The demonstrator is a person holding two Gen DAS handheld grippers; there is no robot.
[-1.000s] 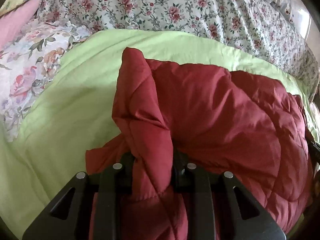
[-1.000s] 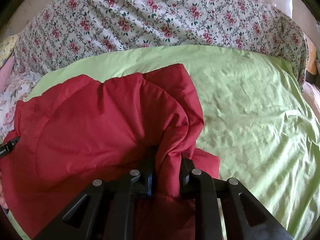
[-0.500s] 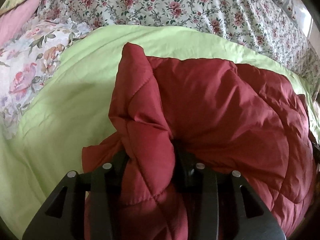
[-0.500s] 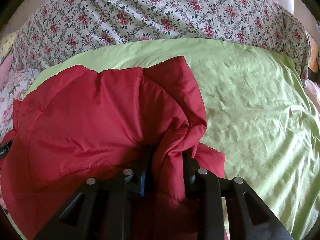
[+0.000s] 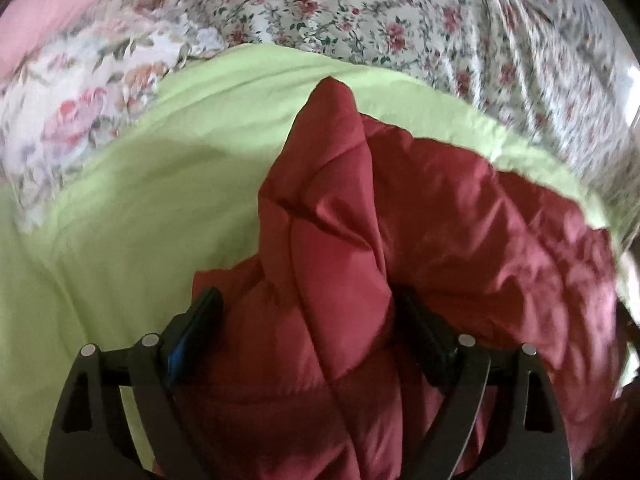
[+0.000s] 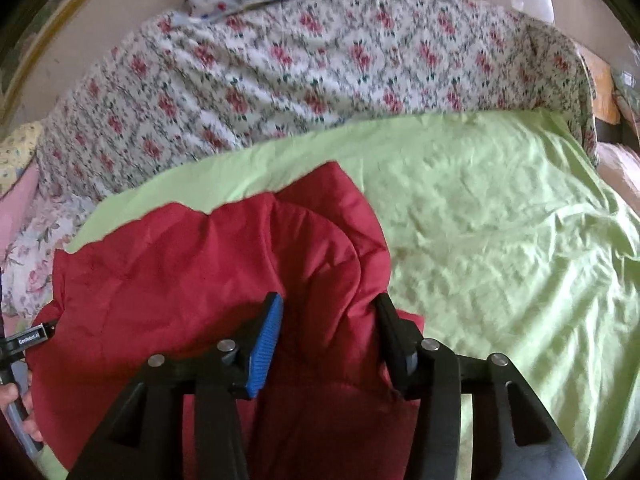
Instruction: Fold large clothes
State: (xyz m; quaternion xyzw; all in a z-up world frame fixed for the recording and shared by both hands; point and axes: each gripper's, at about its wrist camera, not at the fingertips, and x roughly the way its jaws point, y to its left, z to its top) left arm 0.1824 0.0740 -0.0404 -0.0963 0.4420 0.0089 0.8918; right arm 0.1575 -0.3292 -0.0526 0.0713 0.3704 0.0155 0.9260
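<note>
A dark red quilted jacket (image 5: 460, 232) lies bunched on a light green sheet (image 5: 140, 208). In the left wrist view a raised fold of it stands between the fingers of my left gripper (image 5: 306, 296). Those jaws are opening wide, and the pads stand off the fabric. In the right wrist view the jacket (image 6: 192, 272) spreads to the left. Another of its folds sits between the fingers of my right gripper (image 6: 329, 300), whose jaws are opening too, the blue pad (image 6: 266, 344) bare and clear of the cloth.
A rose-print quilt (image 6: 300, 72) is heaped along the far side of the green sheet (image 6: 500, 220). A floral pillow (image 5: 80, 100) and pink cloth (image 5: 52, 12) lie at the left. A hand (image 6: 22, 400) shows at the right view's left edge.
Both grippers were shut on folds of the red jacket; now both sets of jaws have spread apart and let the fabric go. The right view has tipped up slightly.
</note>
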